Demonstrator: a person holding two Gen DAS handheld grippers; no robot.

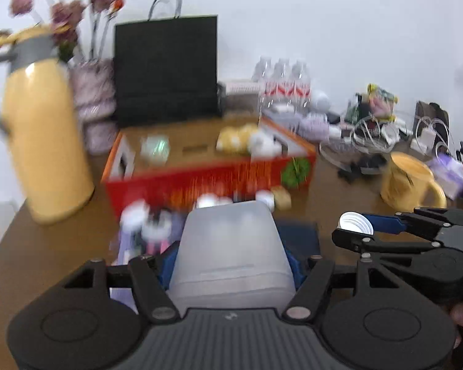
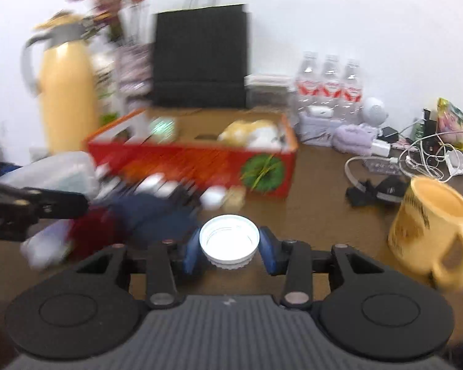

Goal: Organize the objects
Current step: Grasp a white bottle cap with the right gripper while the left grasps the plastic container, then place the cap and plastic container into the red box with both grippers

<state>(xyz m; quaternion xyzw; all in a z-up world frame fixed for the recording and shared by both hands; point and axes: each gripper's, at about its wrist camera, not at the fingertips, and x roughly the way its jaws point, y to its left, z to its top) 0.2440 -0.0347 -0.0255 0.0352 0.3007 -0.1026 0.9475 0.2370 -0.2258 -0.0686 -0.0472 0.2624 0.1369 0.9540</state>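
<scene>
Left claw (image 1: 231, 265) clamped on translucent jar (image 1: 231, 246); right claw (image 2: 229, 248) pinching white lid (image 2: 229, 239), both above tabletop (image 2: 324, 215) near red box (image 2: 200, 160).

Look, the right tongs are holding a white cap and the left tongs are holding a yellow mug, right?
Not quite. The right tongs do hold the white cap, but the left tongs hold a translucent plastic container, as the left wrist view shows. The yellow mug sits apart on the table.
</scene>
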